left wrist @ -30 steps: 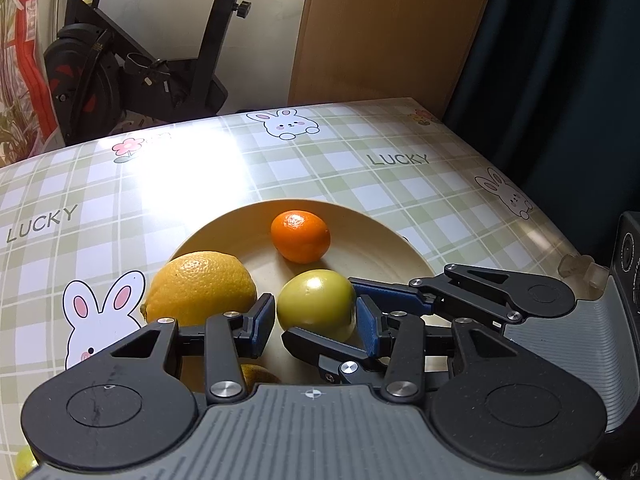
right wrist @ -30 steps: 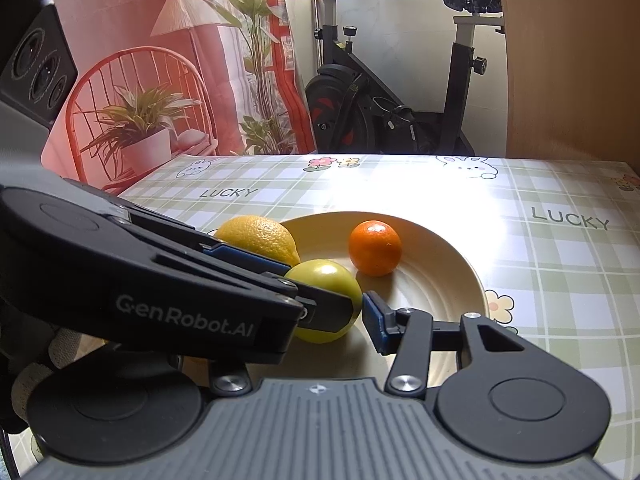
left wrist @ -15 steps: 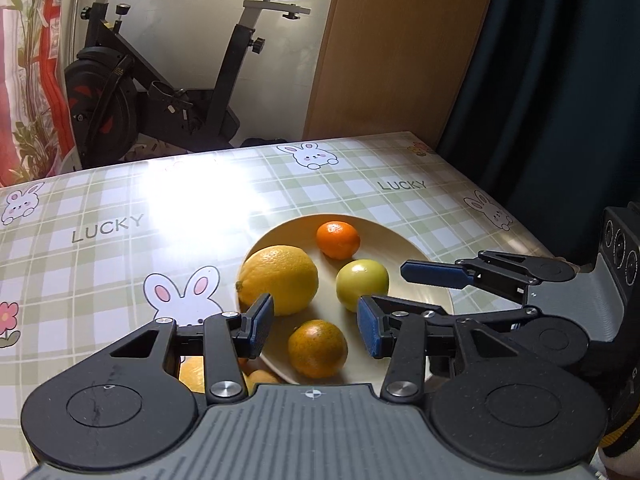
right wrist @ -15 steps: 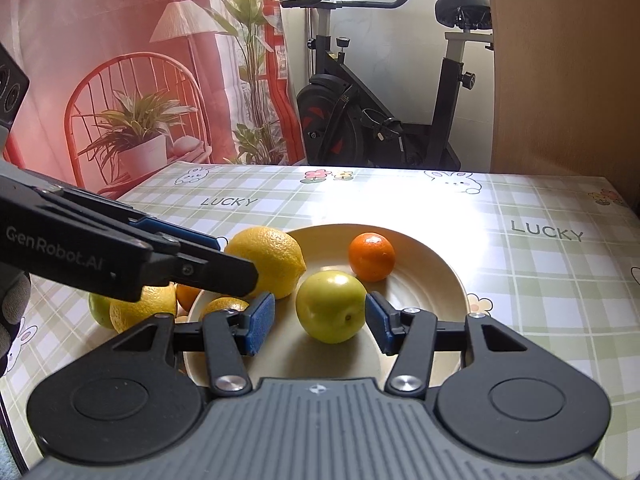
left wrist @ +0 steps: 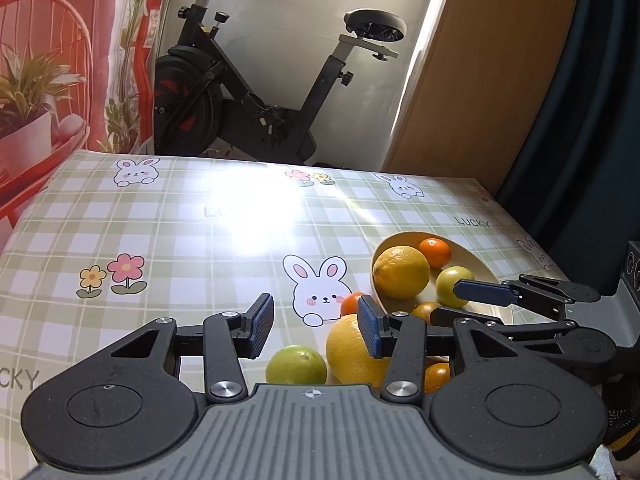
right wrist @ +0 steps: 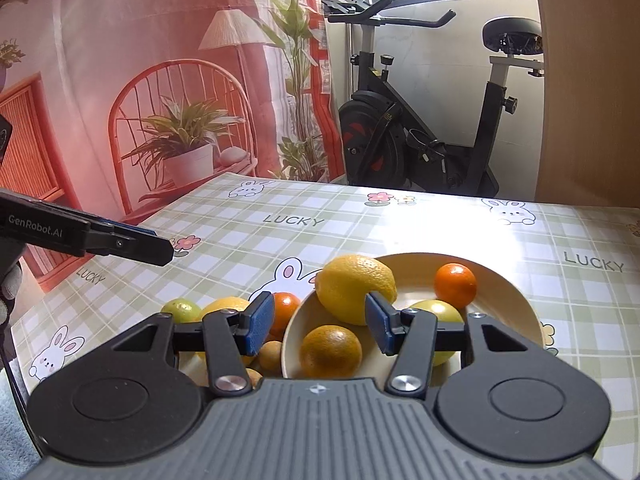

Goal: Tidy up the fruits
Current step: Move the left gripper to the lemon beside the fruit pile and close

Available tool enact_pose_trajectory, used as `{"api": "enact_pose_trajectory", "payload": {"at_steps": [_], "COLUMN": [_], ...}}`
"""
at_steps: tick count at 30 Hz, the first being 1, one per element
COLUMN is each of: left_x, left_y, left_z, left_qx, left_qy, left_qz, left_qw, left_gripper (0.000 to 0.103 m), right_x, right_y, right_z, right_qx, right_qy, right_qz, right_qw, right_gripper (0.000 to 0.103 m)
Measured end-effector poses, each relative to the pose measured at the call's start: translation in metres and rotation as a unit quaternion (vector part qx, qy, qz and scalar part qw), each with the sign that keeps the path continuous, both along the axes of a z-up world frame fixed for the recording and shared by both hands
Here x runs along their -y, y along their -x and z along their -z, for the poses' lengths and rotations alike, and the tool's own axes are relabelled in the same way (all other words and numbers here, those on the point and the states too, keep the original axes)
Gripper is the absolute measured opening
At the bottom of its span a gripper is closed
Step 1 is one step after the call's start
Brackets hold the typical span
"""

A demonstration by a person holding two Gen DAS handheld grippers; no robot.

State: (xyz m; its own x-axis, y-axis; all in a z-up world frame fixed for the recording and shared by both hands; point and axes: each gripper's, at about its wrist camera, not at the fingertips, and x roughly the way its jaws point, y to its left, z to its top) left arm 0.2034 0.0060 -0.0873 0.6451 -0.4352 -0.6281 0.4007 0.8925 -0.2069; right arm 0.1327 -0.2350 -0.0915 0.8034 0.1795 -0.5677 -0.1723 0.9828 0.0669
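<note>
Landmark: cream plate (right wrist: pixel 516 300), right of the tablecloth (left wrist: pixel 168 240) centre.
Left of plate: bare checked cloth, wide room out to the table's left edge.
Left gripper (left wrist: pixel 316 326): jaws apart, empty, above a green fruit (left wrist: pixel 296 364) and a lemon (left wrist: pixel 348 350) lying off the plate's near-left rim.
On plate: large lemon (right wrist: pixel 356 288), orange (right wrist: pixel 330 350), tangerine (right wrist: pixel 455 284), green fruit (right wrist: pixel 438 310).
Right gripper (right wrist: pixel 320 326): parted, empty, over the plate's near rim.

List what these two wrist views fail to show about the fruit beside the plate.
- Left wrist view: the green fruit and large yellow fruit are cut off below by the left gripper body.
- Right wrist view: the loose pile beside the plate is largely hidden behind the right gripper; count unclear.
</note>
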Motion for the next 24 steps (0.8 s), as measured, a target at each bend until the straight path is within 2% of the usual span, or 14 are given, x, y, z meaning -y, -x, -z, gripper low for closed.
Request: {"api": "enact_pose_trajectory", "payload": {"at_steps": [9, 11, 13, 21, 24], "left_x": [-0.026, -0.028, -0.034, -0.039, -0.039], "left_y": [0.001, 0.000, 0.002, 0.006, 0.008], "left_z": [0.013, 0.015, 0.018, 0.026, 0.030], "left_qx": [-0.016, -0.019, -0.022, -0.030, -0.034], "left_qy": [0.017, 0.020, 0.023, 0.029, 0.030], "left_qz": [-0.028, -0.031, -0.035, -0.036, -0.035], "left_qw": [0.9994, 0.9991, 0.9989, 0.9985, 0.9983], "left_gripper": [0.049, 0.049, 0.049, 0.049, 0.049], "right_x": [-0.043, -0.049, -0.054, -0.073, -0.076], "right_y": [-0.011, -0.015, -0.019, -0.039, -0.038], "right_z": [0.017, 0.021, 0.025, 0.041, 0.045], "right_qx": [-0.031, -0.038, -0.044, -0.079, -0.080], "right_qy": [0.021, 0.021, 0.021, 0.027, 0.031], "right_qz": [-0.044, -0.049, -0.052, -0.049, -0.045], "right_qw": [0.998, 0.998, 0.997, 0.995, 0.995], "right_gripper": [0.054, 0.060, 0.065, 0.065, 0.064]}}
